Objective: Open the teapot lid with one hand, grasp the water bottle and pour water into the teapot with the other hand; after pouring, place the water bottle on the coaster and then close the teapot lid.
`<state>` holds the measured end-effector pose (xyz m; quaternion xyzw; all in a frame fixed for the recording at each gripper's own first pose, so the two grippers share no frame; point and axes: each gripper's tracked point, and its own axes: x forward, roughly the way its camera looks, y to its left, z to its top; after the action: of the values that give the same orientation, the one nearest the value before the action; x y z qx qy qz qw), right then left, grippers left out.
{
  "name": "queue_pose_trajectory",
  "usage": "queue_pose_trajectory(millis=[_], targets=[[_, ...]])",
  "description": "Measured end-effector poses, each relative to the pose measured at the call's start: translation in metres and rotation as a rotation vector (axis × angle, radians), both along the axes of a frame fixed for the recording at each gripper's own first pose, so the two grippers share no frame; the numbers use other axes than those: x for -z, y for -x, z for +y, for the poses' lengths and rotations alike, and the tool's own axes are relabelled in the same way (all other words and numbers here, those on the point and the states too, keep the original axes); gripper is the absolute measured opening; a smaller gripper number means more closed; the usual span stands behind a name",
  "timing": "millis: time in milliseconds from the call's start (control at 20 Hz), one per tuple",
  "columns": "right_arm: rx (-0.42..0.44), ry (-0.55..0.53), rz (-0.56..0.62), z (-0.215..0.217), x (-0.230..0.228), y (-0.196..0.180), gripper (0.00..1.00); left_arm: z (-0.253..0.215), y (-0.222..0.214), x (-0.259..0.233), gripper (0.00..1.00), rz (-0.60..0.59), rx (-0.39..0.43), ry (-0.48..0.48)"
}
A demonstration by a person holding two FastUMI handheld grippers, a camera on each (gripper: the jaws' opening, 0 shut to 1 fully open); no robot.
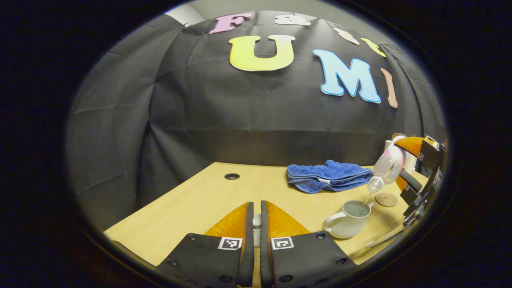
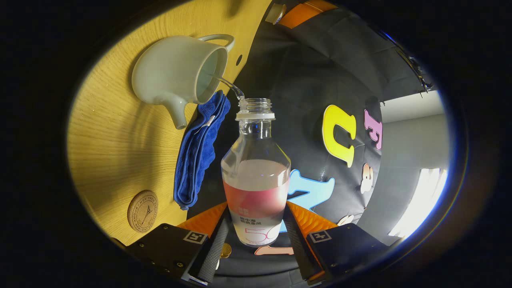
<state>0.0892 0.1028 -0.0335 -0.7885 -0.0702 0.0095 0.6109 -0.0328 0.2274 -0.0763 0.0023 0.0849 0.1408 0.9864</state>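
Right gripper view: bottle (image 2: 256,176) in gripper (image 2: 256,236), over teapot (image 2: 172,74).

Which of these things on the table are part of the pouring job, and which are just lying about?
In the job:
teapot
water bottle, tilted, pouring
cork coaster
lid, between the left gripper's fingers
right gripper

Lying about:
folded blue towel

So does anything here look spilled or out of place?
Nothing stands out. The tilted water bottle sends a thin stream into the open teapot; the table around it looks dry, and the coaster waits nearby.
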Motion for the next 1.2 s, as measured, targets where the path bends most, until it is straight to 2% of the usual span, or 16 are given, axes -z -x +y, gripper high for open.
queue_pose_trajectory(millis=[1200], targets=[[-0.048,0.107,-0.067,0.003,-0.014,-0.003,0.77,-0.002,-0.001,0.002,0.13,0.006,0.004,-0.004]])
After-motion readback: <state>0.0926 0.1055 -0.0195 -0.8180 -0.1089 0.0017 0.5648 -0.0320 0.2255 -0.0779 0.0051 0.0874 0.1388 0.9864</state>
